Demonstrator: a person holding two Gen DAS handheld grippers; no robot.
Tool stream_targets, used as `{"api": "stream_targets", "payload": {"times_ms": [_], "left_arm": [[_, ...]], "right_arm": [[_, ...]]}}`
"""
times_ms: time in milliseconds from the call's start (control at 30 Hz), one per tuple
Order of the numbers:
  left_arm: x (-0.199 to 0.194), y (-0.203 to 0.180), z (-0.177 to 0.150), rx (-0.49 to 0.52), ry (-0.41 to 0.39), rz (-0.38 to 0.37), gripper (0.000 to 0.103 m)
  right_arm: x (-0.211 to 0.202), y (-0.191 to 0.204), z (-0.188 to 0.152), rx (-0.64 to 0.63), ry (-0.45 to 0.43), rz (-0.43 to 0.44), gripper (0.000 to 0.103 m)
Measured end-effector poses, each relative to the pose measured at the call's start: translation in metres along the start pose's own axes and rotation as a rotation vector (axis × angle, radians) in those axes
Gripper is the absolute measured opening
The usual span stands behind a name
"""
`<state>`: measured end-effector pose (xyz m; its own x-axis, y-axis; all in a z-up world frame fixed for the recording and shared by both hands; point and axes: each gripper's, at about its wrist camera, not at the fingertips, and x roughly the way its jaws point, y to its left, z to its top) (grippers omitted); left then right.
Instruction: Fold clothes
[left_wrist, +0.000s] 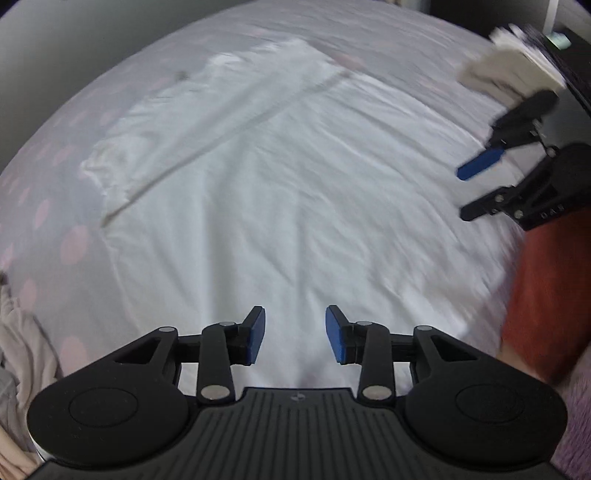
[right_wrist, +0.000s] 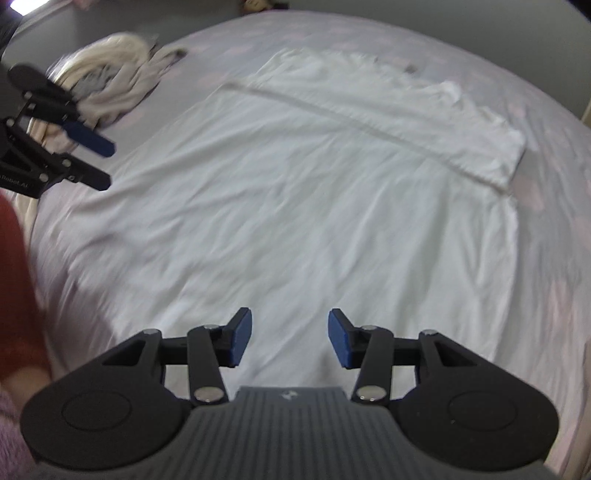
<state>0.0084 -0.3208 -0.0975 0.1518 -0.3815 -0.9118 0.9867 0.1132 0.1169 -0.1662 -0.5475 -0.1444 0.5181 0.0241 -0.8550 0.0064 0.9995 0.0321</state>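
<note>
White cotton: a white garment (right_wrist: 303, 192) lies spread flat on the bed (right_wrist: 461, 48), filling the middle of both wrist views; a folded-over band with a hem line (right_wrist: 369, 125) runs across its far part.
Cloth, position: in the right wrist view the garment reaches from the gripper at 6 o'clock up towards 12, with its folded corner near 2 o'clock.
Long axis: judged from the hem line, the fold runs from about 11 o'clock to 3 o'clock in the right wrist view, and from 8 to 1 o'clock in the left; the body's length seems to run towards the cameras.
Left gripper (left_wrist: 294, 334): jaws apart, nothing between the blue pads; released above the near edge.
Right gripper (right_wrist: 290, 336): jaws apart as well, empty, held over the cloth.
Why so held: both tools point steeply down at the near hem, probably placed to take two points of that edge for the next fold.
Why flat: smoothing the cloth out first lets a fold land straight.
Pile of clothes (right_wrist: 110, 70): heaped at 10 o'clock in the right wrist view, well apart from the garment, likely waiting its turn.
Person: a red sleeve (left_wrist: 535, 288) at 3 o'clock in the left view.
</note>
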Motion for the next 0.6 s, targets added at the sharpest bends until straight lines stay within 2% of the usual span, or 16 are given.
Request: {"api": "stream_targets", "payload": {"times_ms": [133, 167, 300, 467, 533, 600], "left_arm": [[0.019, -0.041, -0.014, 0.187, 0.086, -0.013, 0.04], [0.025, -0.051, -0.017, 0.24, 0.114, -0.011, 0.042], [0.042, -0.074, -0.027, 0.37, 0.177, 0.051, 0.047], [0.067, -0.085, -0.035, 0.461, 0.33, 0.05, 0.049], [0.077, -0.085, -0.036, 0.479, 0.378, 0.079, 0.051], [0.085, -0.085, -0.036, 0.483, 0.394, 0.118, 0.062]], "right_arm": [[0.005, 0.03, -0.019, -0.108, 0.042, -0.039, 0.051], [0.005, 0.034, -0.019, -0.127, 0.043, -0.041, 0.055], [0.005, 0.045, -0.022, -0.189, 0.052, -0.054, 0.057], [0.014, 0.049, -0.024, -0.206, 0.109, -0.053, 0.058], [0.018, 0.051, -0.024, -0.212, 0.134, -0.054, 0.058], [0.022, 0.053, -0.024, -0.218, 0.158, -0.054, 0.058]]}}
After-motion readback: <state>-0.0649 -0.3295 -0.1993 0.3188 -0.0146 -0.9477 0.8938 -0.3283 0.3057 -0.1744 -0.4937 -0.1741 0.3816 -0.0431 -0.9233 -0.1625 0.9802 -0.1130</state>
